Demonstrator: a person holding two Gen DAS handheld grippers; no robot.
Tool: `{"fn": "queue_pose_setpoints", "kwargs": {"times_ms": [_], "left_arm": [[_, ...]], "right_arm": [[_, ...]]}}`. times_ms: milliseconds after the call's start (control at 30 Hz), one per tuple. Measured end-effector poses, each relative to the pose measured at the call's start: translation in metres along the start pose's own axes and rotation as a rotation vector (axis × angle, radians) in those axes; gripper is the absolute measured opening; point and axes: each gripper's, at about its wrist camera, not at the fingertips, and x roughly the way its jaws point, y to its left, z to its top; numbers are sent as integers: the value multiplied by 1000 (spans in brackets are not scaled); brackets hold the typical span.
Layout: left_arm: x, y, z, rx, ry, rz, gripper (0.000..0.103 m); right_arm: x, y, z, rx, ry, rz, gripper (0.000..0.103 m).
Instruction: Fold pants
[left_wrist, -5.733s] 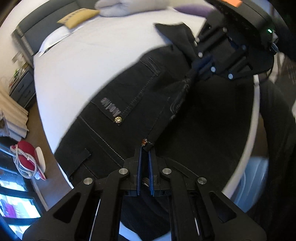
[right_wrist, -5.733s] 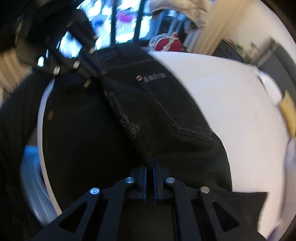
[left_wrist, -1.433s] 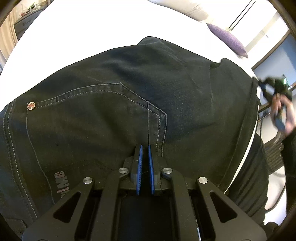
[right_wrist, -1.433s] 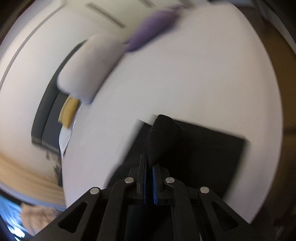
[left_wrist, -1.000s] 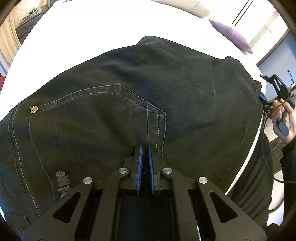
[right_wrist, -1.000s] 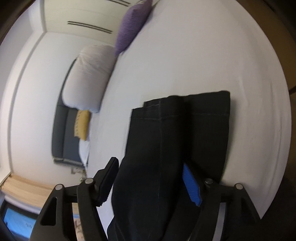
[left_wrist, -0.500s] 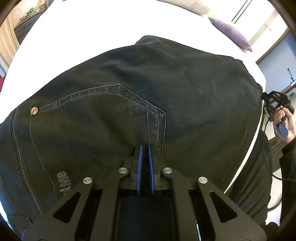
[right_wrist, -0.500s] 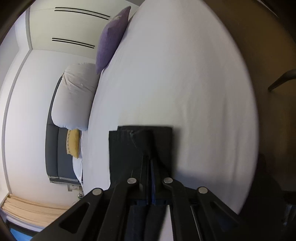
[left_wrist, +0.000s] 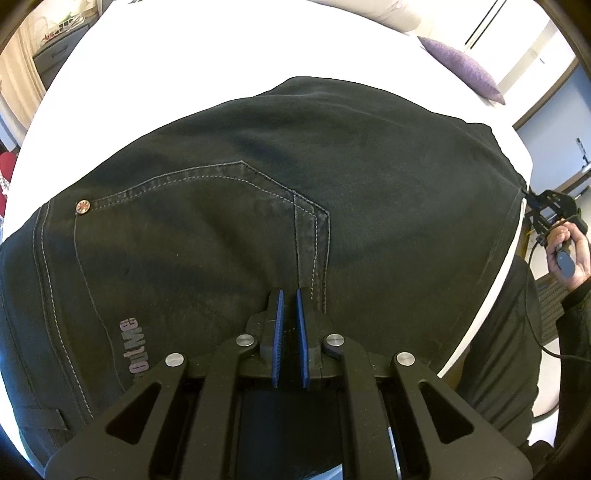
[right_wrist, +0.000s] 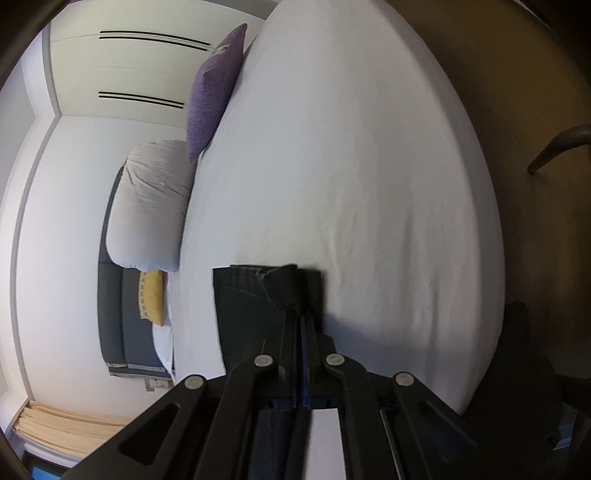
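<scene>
Black denim pants (left_wrist: 295, 206) lie spread on the white bed (left_wrist: 184, 55), seat and back pocket up, legs running to the right. My left gripper (left_wrist: 287, 295) is shut on the fabric at the near edge by the seat seam. In the right wrist view my right gripper (right_wrist: 298, 314) is shut on the hem end of the pants (right_wrist: 255, 299), which is slightly bunched at the pads. The right gripper also shows far right in the left wrist view (left_wrist: 532, 201), at the leg end.
A purple pillow (right_wrist: 214, 88), a white pillow (right_wrist: 151, 206) and a yellow cushion (right_wrist: 153, 295) sit at the head of the bed by a grey headboard (right_wrist: 114, 306). The bed edge (left_wrist: 491, 291) runs along the right. A chair (right_wrist: 554, 147) stands beyond the bed.
The right gripper opened over the pant hem about a second ago, then shut on it and holds it low on the bed. The left gripper has stayed put.
</scene>
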Motion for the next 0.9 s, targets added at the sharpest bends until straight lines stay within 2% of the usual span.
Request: {"fn": "queue_pose_setpoints", "kwargs": {"times_ms": [367,467,533,567,600,667,700,833,900], "left_arm": [[-6,13,-6,-26,-14,-24,7],[-6,17,-9,-36,-25,-30,7],[-6,18,-10,-34,-30,-28,7],[-6,19,-11,-36,-33,-29,7],[-6,20,-12,-37,-35,-31,7],[-7,22,-14,-41,-40,-38,7],[-7,24,-15,-46,-42,-43,7],[-8,32,-21,-60,-48,-63,7],[-9,33,-22,-62,-50,-64,7]], "right_arm": [[3,-3,1,6,-7,-26,2],[5,-2,3,-37,17,-30,4],[-12,6,1,-95,-17,-89,41],[-25,10,-2,-132,-46,-115,47],[-31,13,-4,-154,-52,-116,49],[-45,23,-17,-219,-4,-72,49],[-47,28,-27,-243,48,-37,49],[-35,50,-98,-307,330,89,49],[-22,52,-132,-299,445,106,49]]}}
